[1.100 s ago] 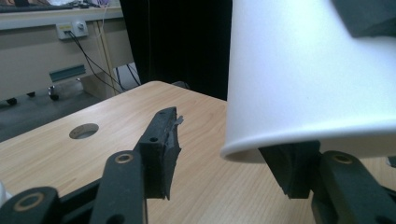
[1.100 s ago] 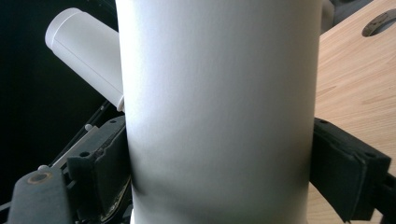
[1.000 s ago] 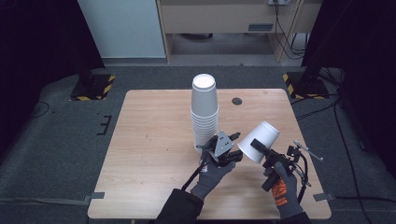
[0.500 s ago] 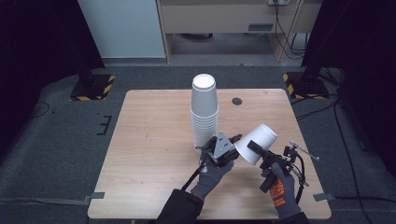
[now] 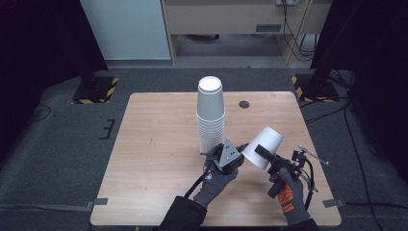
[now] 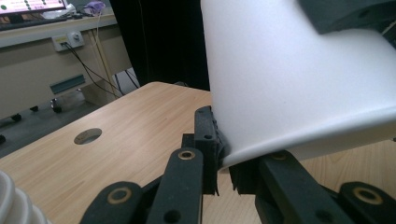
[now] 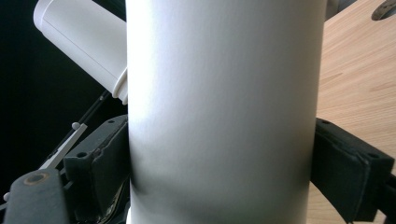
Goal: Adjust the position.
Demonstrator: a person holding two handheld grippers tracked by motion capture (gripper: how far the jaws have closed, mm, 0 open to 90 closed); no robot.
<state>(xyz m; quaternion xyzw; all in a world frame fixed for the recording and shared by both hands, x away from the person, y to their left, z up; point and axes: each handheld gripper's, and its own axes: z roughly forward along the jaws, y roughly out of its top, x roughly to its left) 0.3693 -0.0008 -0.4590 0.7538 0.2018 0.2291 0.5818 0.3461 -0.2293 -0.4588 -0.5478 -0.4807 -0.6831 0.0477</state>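
One paper cup (image 5: 263,147) off the stack (image 5: 210,115), tilted above the table (image 5: 154,144): my right gripper (image 5: 266,155) clamps its wall, my left gripper (image 5: 239,153) pinches its rim. Placement remains, I judge

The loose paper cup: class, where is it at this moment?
In the high view the cup is tilted above the table's near right, just right of the cup stack, gripped by both the right gripper and the left gripper.

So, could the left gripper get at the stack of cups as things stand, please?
Probably not straight away. The left gripper sits right beside the stack of cups with nothing between them, but its jaws are pinched on the rim of the loose cup, which the right gripper also clamps.
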